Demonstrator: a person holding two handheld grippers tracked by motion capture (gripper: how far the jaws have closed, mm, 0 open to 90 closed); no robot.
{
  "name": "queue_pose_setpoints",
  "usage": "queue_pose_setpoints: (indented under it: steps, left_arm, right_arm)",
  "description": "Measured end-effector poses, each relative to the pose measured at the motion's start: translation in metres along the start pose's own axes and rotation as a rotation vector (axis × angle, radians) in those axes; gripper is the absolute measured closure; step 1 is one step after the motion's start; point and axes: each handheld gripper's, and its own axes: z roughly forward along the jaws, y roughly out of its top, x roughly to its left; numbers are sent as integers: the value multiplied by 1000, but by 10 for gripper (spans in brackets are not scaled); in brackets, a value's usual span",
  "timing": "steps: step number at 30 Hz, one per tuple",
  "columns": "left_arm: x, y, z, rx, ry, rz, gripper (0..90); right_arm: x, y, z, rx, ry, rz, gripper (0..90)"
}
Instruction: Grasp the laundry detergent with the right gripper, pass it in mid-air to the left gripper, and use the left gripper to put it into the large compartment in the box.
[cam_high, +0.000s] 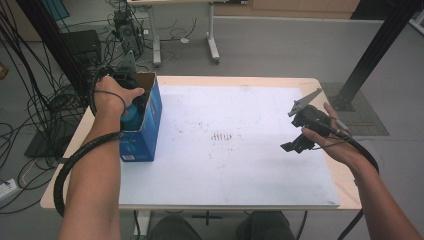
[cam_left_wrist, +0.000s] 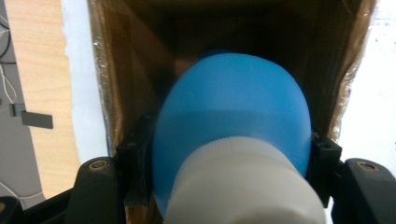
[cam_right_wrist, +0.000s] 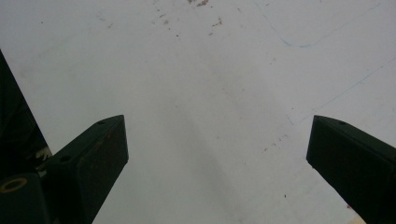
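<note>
A blue bottle (cam_left_wrist: 233, 107) with a white cap (cam_left_wrist: 243, 186) sits between the jaws of my left gripper (cam_left_wrist: 231, 156), which is shut on it. The bottle points down into an open blue cardboard box (cam_high: 146, 127) with brown inner walls (cam_left_wrist: 135, 70). In the high view my left gripper (cam_high: 134, 106) reaches into the box's top at the table's left edge, and part of the blue bottle (cam_high: 130, 117) shows under the hand. My right gripper (cam_high: 296, 131) hovers above the right side of the white board. Its jaws stand wide apart around nothing, with my right gripper (cam_right_wrist: 217, 126) looking down at the bare board.
The white board (cam_high: 225, 170) covers most of the wooden table (cam_high: 345, 180) and carries faint marks at its middle. A black frame post (cam_high: 370, 55) stands at the back right. Cables (cam_high: 30, 115) pile on the floor at the left.
</note>
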Motion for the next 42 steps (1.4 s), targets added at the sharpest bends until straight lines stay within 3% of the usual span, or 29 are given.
queue_pose_setpoints:
  steps: [12,42]
  left_arm:
    - [2,-1,13,5,4,9,361]
    - [2,0,16,-25,11,7,357]
  right_arm:
    - [-1,-4,1,3,0,8,54]
    - [-1,-8,0,6,-3,12,55]
